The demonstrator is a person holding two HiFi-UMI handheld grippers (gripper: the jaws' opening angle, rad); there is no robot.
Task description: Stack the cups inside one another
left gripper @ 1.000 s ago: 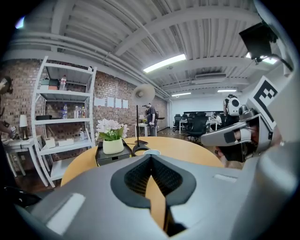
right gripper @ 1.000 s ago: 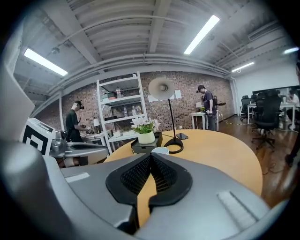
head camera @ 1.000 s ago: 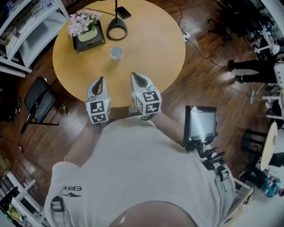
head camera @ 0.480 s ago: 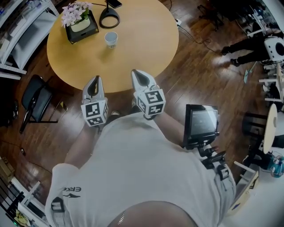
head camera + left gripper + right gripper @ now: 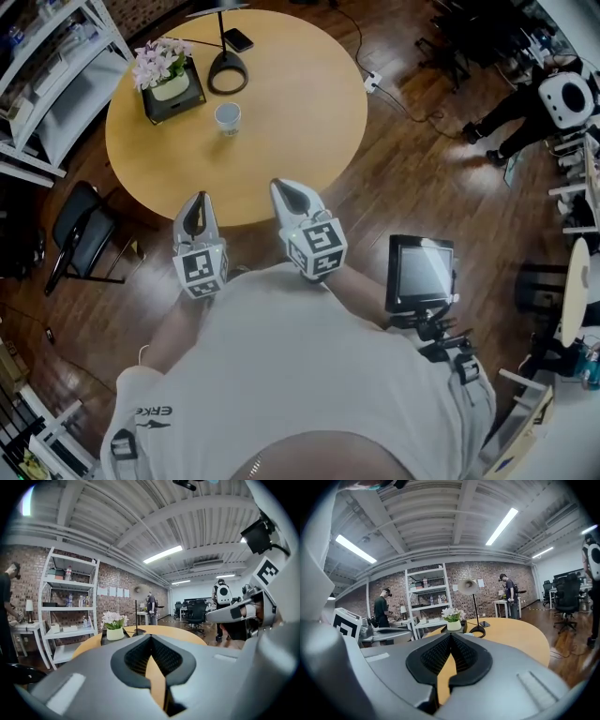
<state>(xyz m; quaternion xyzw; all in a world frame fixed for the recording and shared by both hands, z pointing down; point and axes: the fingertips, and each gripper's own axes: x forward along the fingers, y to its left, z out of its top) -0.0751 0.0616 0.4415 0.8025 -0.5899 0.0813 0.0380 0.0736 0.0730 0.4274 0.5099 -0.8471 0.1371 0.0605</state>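
Cup [image 5: 227, 117] beside flower box [image 5: 176, 97], lamp base [image 5: 226, 73]

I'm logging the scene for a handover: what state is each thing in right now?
left hand-held gripper: shut, empty.
right hand-held gripper: shut, empty.
cup: upright on the table, mouth up, untouched.
flower pot: upright.
lamp: standing on its base.
phone: lying flat, screen dark.
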